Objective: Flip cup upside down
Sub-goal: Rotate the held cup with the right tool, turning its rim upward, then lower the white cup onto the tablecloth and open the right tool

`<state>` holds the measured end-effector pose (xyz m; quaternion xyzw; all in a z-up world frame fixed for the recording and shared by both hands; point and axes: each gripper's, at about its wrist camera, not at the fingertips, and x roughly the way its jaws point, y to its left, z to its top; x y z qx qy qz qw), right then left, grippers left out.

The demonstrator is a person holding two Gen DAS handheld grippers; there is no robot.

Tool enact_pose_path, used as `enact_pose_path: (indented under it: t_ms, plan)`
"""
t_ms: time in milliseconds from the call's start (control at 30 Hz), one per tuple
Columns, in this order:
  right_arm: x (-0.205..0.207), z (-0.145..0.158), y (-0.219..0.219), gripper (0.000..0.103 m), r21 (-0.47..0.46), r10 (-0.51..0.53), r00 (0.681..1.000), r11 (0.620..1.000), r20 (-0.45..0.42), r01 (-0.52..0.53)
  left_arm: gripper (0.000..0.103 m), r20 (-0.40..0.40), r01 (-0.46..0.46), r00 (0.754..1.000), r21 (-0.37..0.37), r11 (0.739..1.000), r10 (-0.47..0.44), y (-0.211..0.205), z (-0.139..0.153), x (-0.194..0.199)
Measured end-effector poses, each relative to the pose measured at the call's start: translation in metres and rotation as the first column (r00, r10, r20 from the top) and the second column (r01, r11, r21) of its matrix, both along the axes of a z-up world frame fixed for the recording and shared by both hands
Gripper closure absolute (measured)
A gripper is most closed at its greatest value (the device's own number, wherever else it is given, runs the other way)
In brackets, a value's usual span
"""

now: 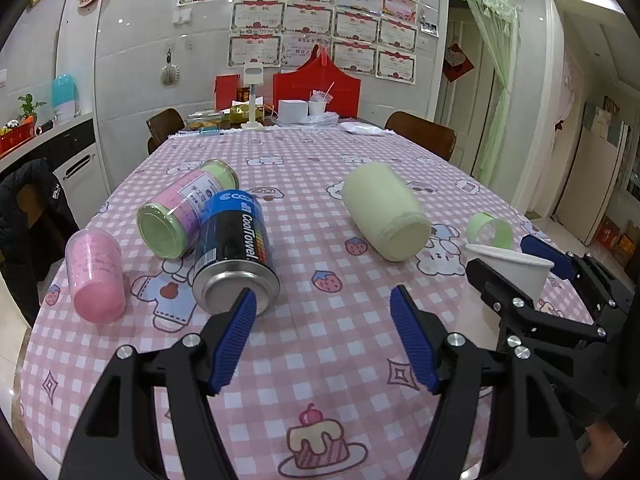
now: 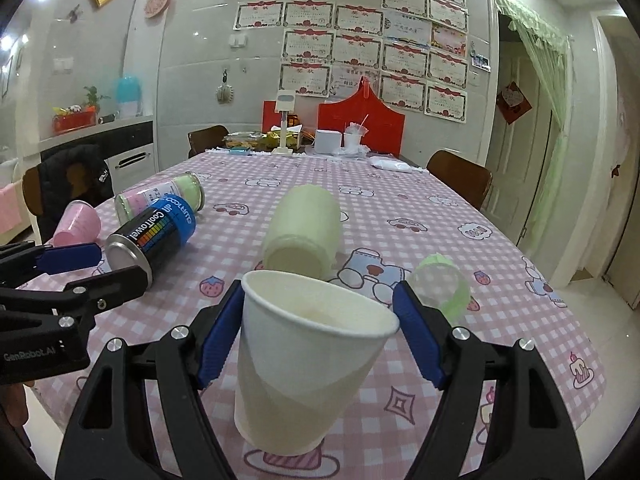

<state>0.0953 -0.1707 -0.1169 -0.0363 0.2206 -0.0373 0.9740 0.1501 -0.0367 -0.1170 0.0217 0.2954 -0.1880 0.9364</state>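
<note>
White paper cup (image 2: 308, 364) upright on counter (image 2: 420, 216), mouth up, between fingers of right hand-held gripper (image 2: 318, 332). Jaws wide apart, pads beside cup wall, no contact visible; nothing gripped. Left hand-held gripper (image 1: 324, 336) open, empty, hovering near blue can (image 1: 234, 248). Step in hand, by judgement: grasp. Close at mid-wall, light pressure; paper wall likely to crush. Lift before rotating, so rim misses green cylinder (image 2: 304, 228) just behind. Set down rim flat.
</note>
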Motion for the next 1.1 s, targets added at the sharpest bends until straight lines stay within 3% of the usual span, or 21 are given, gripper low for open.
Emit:
enact_pose_path:
  t_ms: [200, 567, 933, 1100]
  plan:
    - [-0.006, -0.001, -0.003, 0.030, 0.042, 0.021, 1.000, 0.999, -0.008, -0.021, 0.034, 0.007, -0.005, 1.000, 0.019, 1.000, 0.005, -0.004, 0.000, -0.010]
    - [-0.022, 0.007, -0.008, 0.015, 0.119, 0.065, 0.998, 0.991, 0.020, -0.067, 0.034, 0.036, -0.032, 0.999, 0.033, 0.999, 0.031, -0.002, 0.012, -0.028]
    - [-0.053, 0.039, -0.016, 0.014, 0.153, 0.065, 0.995, 0.985, 0.081, -0.077, 0.032, 0.128, -0.046, 0.991, 0.029, 0.999, 0.042, -0.002, 0.044, -0.064]
    - [-0.069, 0.053, -0.022, 0.012, 0.146, 0.042, 0.993, 0.987, 0.113, -0.059, 0.022, 0.191, -0.065, 0.980, 0.020, 0.998, 0.060, -0.003, 0.061, -0.085]
